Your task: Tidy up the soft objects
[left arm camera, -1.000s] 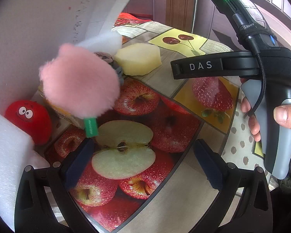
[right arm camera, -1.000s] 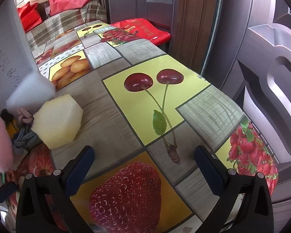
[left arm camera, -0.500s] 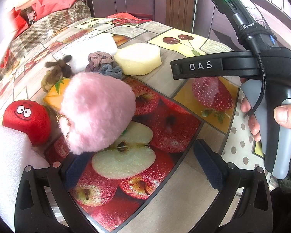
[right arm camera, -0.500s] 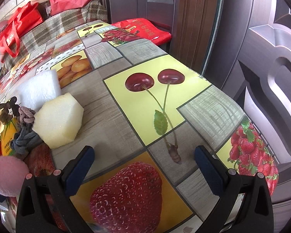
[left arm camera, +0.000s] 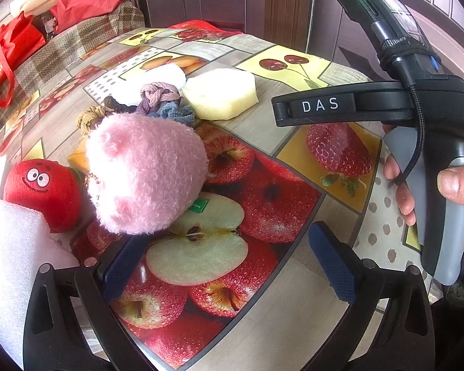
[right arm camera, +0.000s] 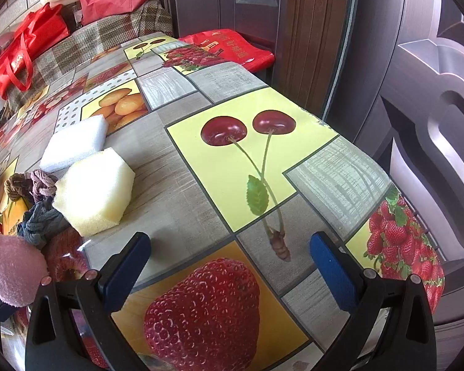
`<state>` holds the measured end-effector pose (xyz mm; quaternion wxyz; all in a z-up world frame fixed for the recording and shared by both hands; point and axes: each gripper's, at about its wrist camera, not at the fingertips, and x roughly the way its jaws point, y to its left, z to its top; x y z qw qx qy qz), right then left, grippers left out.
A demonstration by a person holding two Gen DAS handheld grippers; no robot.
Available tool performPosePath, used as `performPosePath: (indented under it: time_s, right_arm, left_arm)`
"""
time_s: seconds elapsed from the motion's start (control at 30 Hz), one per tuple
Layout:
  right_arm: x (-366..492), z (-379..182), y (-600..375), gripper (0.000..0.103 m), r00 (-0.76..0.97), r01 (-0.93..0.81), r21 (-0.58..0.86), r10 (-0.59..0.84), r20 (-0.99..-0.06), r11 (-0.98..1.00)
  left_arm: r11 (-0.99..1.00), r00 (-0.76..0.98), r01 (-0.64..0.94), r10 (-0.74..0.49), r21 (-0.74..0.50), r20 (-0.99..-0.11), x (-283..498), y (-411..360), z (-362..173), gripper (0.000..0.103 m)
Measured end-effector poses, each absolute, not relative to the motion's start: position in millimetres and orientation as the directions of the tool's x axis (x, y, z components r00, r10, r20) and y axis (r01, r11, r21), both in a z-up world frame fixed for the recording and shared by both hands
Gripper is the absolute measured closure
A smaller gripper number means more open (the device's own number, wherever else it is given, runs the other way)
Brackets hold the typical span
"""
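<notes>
Left wrist view: left gripper (left arm camera: 229, 262) is seen with fingers spread wide, nothing between them. A pink plush (left arm camera: 145, 171) sits left of centre, just above the left finger (left arm camera: 120, 266) and overlapping its tip in the frame (contact cannot be told). A green tag (left arm camera: 198, 206) shows at its lower right edge. A red ball (left arm camera: 43, 191) with a printed face is at the left edge, just beside the plush. White foam (left arm camera: 12, 266) fills the lower left, touching the ball. Above the plush a heap of hair ties (left arm camera: 162, 102) is seen, then a yellow sponge (left arm camera: 221, 94) to its right and a white sponge (left arm camera: 157, 78) behind, partly hidden by the ties. All lie on the tablecloth (left arm camera: 294, 204) (fruit print).

Only this view shows the right gripper from outside: its body marked DAS is held at the right edge by a hand (left arm camera: 448, 191), green LED lit. Its fingers are out of frame here.

Right wrist view: right gripper (right arm camera: 230, 266) is seen with fingers wide apart, empty, over a printed strawberry at lower centre. The yellow sponge (right arm camera: 96, 191) is seen whole at left centre, touching the white sponge (right arm camera: 75, 142) above it (clearer here). The ties (right arm camera: 35, 204) are at the left edge; the plush (right arm camera: 10, 272) is cut off at lower left. Only this view shows the door (right arm camera: 433, 123) at right and a red bag (right arm camera: 232, 48) past the far table edge.
</notes>
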<state>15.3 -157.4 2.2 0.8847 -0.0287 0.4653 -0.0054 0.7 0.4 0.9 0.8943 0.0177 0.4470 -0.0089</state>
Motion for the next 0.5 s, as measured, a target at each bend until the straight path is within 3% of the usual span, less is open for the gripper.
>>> performPosePath:
  time_s: [0.5]
  right_arm:
    - [15.3, 1.9, -156.4, 0.0, 0.567, -0.017, -0.054, -0.035, -0.823, 0.998]
  left_arm:
    - [0.999, 0.6, 0.032, 0.0, 0.024, -0.8, 0.6, 0.4, 0.9, 0.001]
